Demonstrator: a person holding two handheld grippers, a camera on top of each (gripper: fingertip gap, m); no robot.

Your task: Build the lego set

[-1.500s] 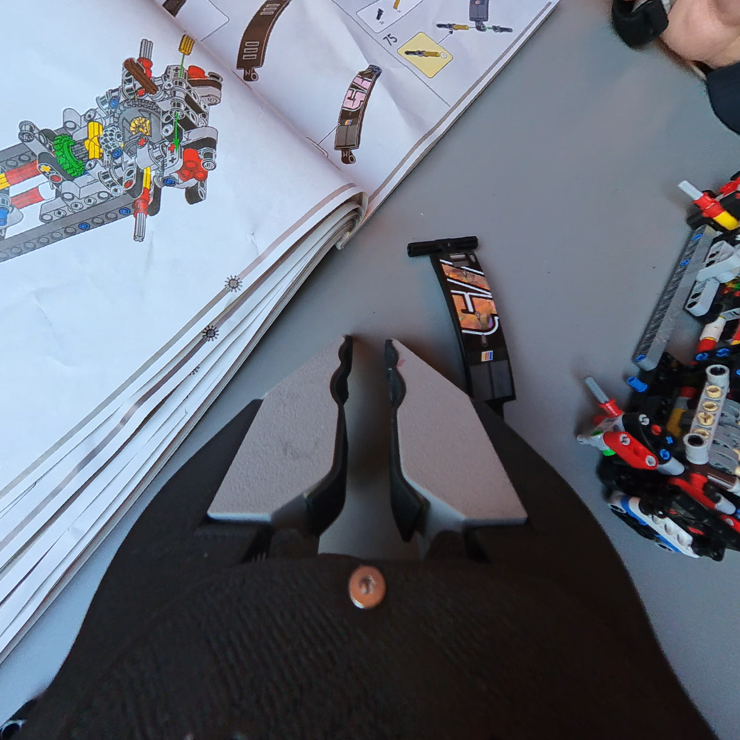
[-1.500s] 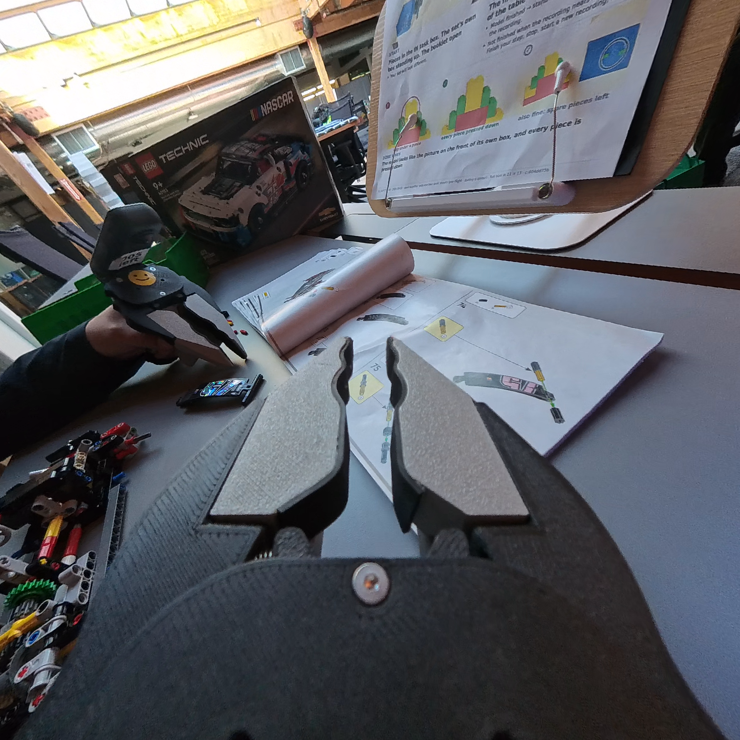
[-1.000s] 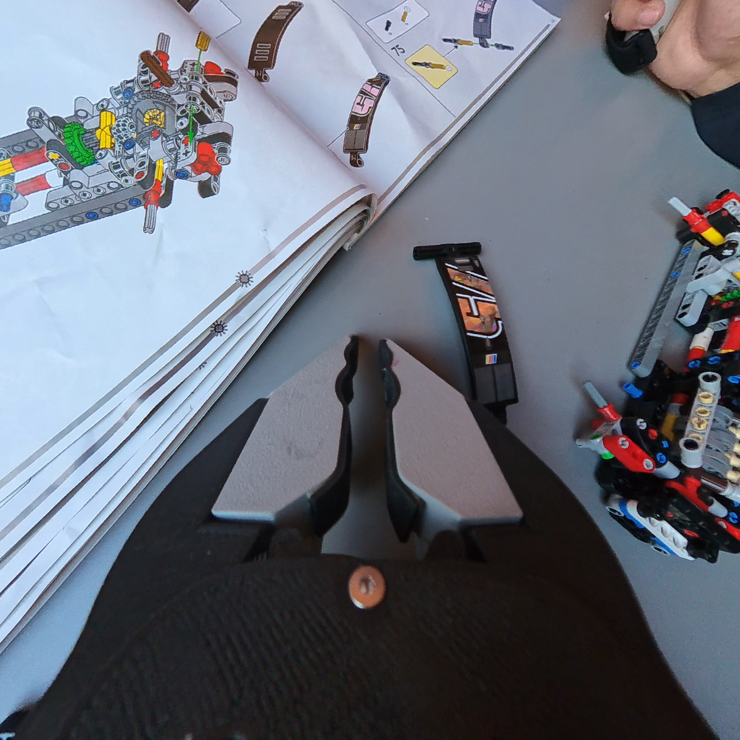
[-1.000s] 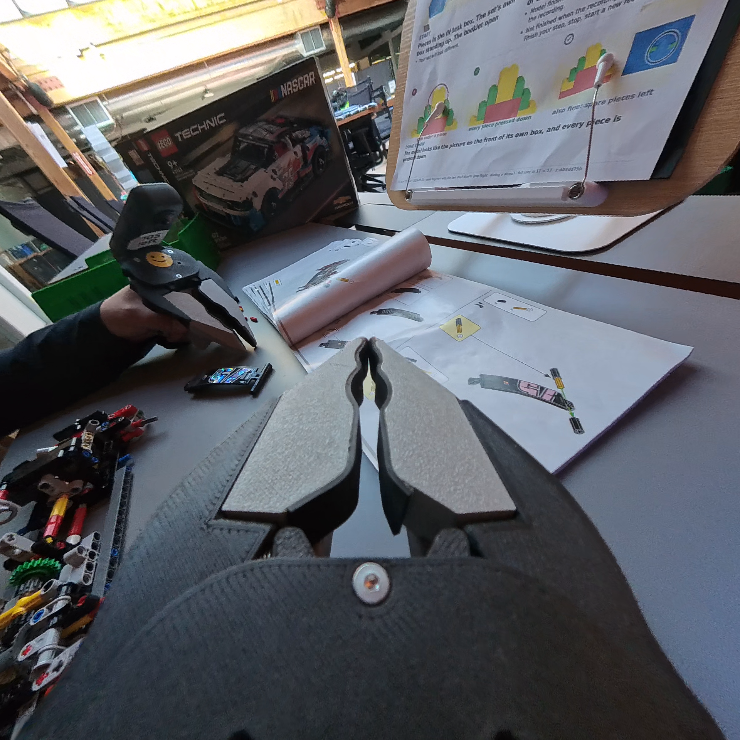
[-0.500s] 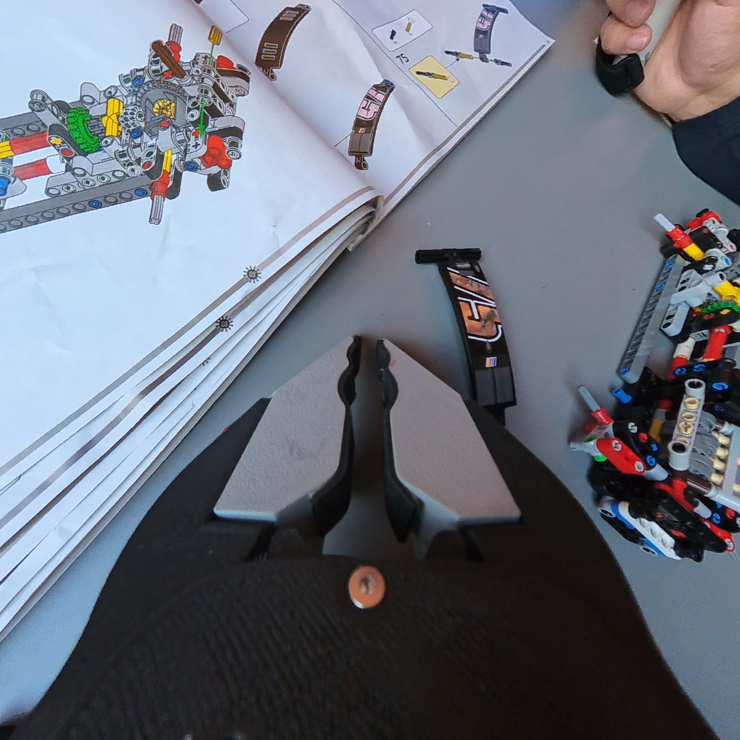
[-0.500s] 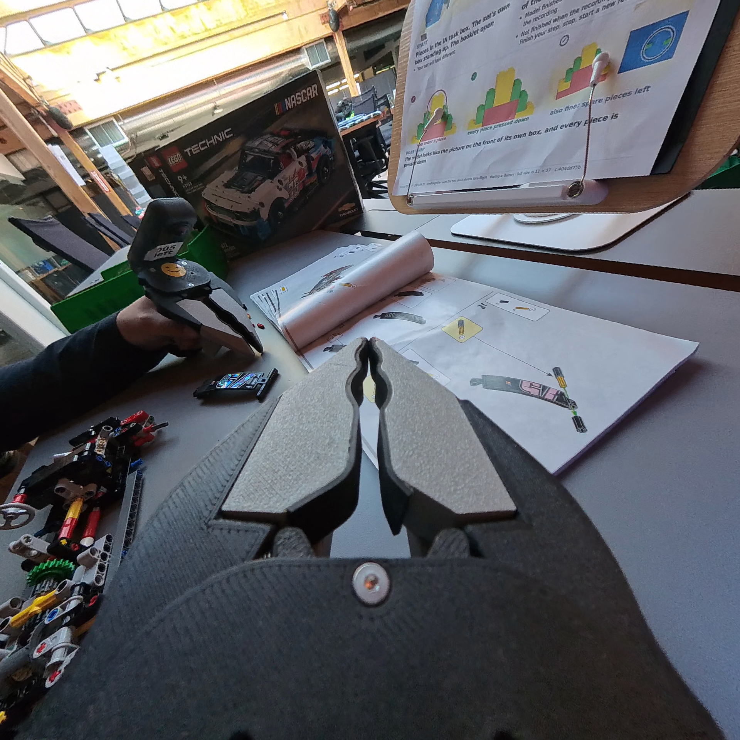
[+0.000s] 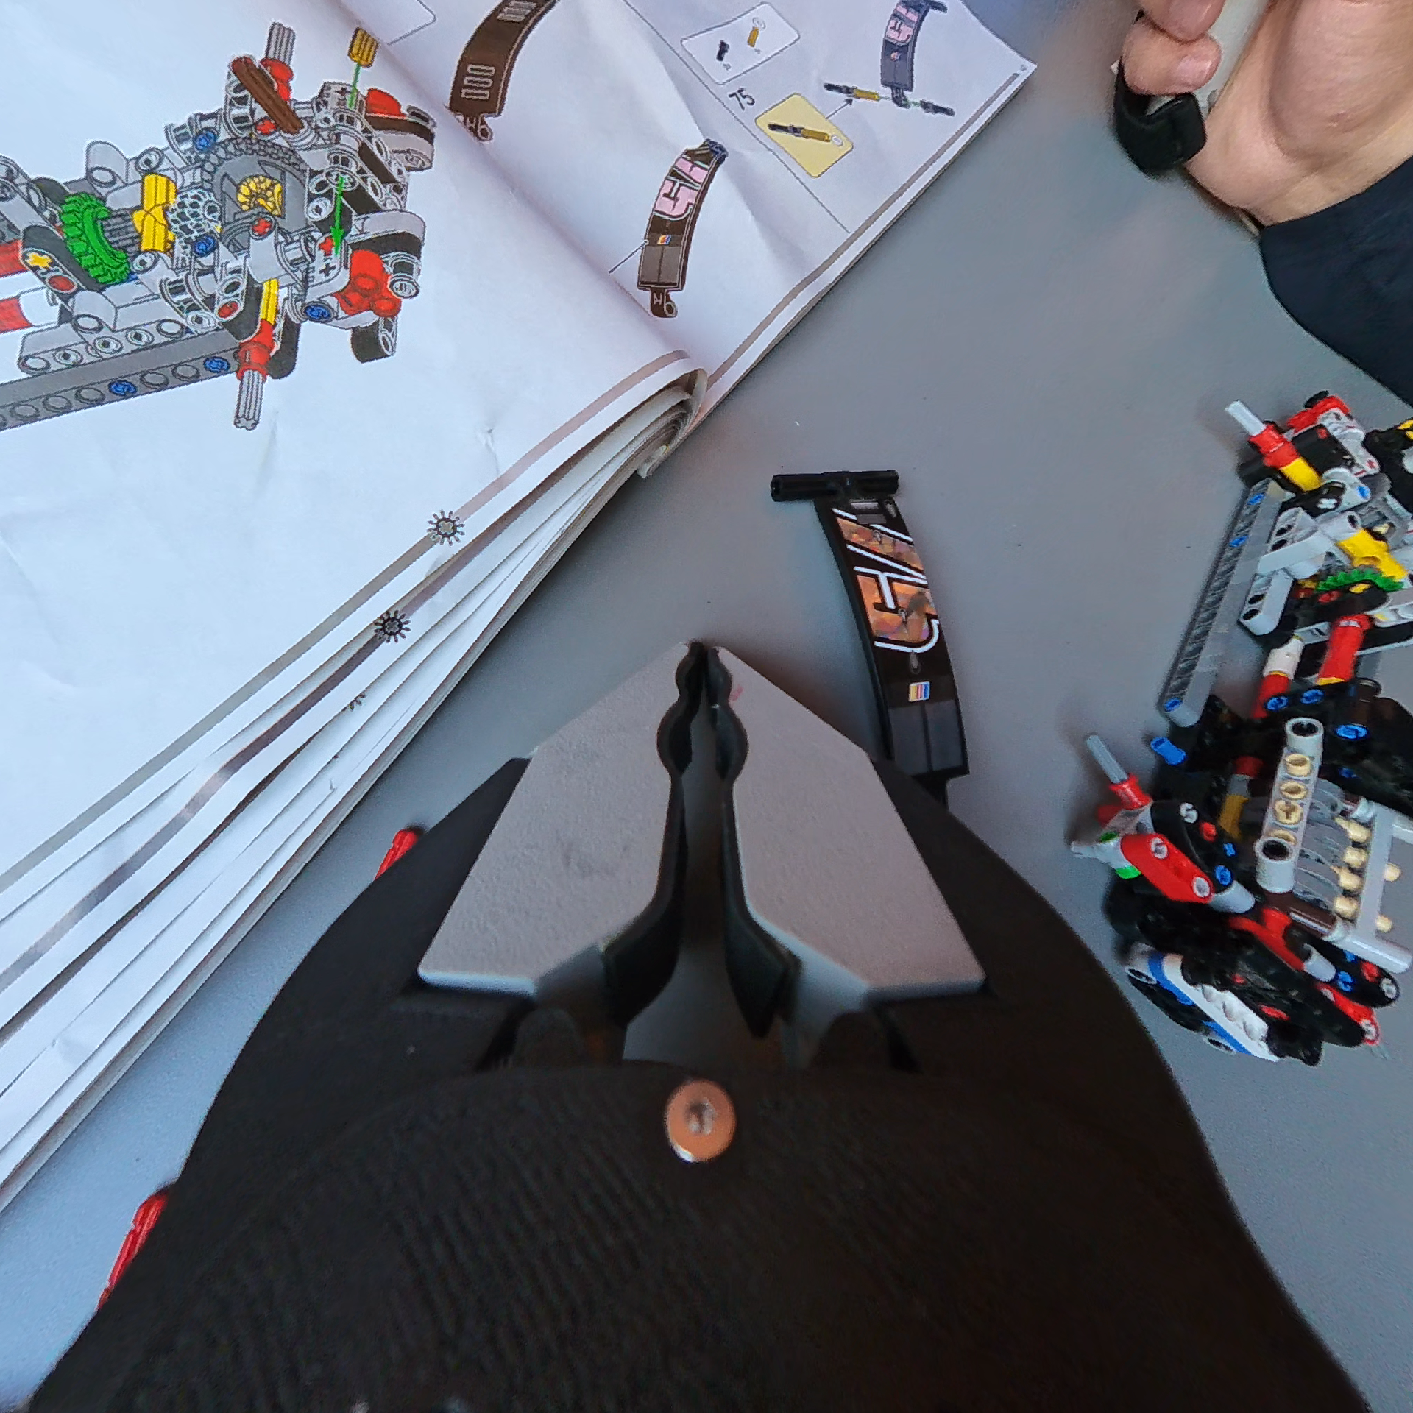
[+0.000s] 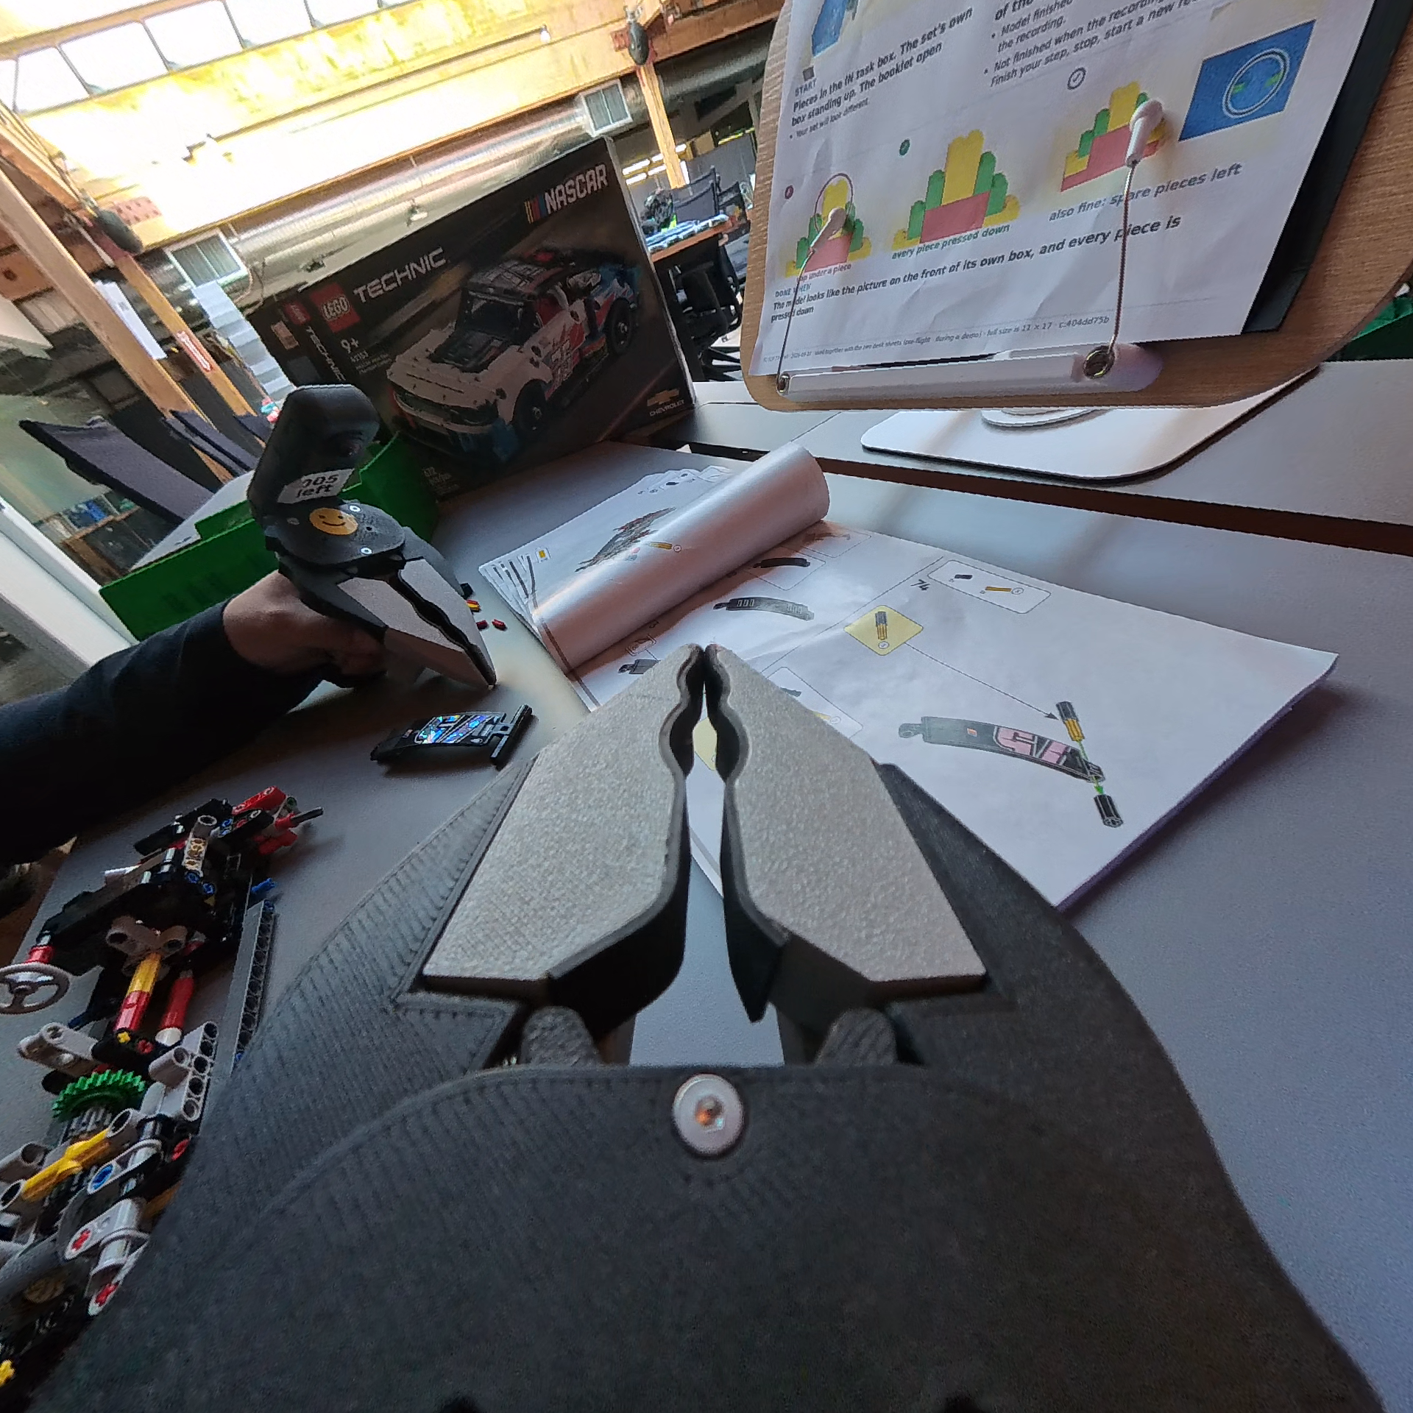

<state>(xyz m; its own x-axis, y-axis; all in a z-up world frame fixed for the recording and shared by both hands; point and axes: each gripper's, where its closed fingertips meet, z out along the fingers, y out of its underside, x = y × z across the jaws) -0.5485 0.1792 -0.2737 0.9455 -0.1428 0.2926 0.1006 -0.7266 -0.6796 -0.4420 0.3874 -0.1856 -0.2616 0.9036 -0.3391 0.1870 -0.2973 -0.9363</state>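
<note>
A: Hovering my left gripper [image 7: 702,650] just beside the curved black panel [image 7: 894,612], fingertips together on nothing; a moment ago they stood slightly apart.

B: And the right gripper [image 8: 703,650]?

A: Closed and bare too, as before, above the instruction booklet [image 8: 994,688]. The panel lies loose between booklet and half-built model [image 7: 1300,764], unattached.

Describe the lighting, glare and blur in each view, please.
Left wrist view: even, soft light; the brick model is slightly blurred at the right edge. Right wrist view: strong backlight overexposes the ceiling windows, glare whitens the curled booklet page, wide-angle distortion bends the edges.
</note>
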